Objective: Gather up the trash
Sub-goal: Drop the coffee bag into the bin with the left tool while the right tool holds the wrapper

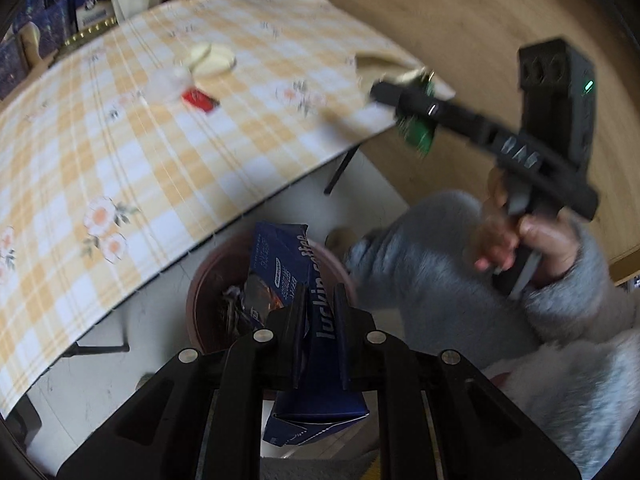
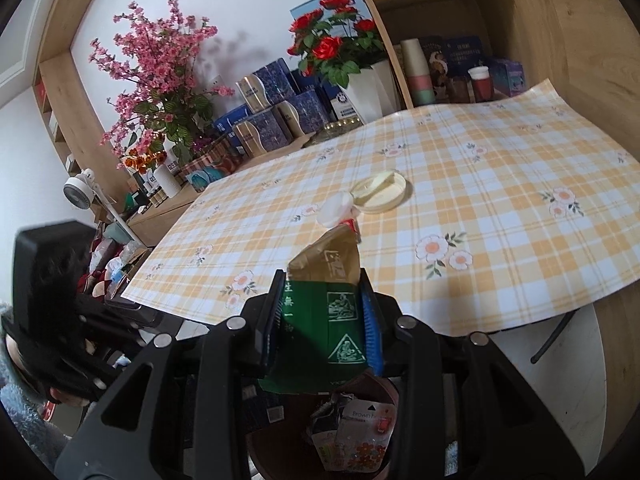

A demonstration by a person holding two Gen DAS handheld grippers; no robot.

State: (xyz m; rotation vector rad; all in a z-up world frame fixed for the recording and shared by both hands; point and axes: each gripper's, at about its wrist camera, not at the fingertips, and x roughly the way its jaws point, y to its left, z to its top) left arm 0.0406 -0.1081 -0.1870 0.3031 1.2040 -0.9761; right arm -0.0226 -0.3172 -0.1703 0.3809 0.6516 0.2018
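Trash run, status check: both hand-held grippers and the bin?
Left hand-held gripper shut on blue coffee carton, above bin. Right hand-held gripper shut on green packet. Nothing blocking.

On the yellow-checked tablecloth (image 2: 500,216): one round cream plastic lid (image 2: 381,192), one crumpled white wrapper (image 2: 334,207), one small red packet (image 1: 200,100). Below the tablecloth's near edge: one reddish-brown round bin (image 1: 204,288). Above that bin: two packets in jaws, one dark blue coffee carton (image 1: 316,340) and one green-and-tan paper bag (image 2: 324,312).
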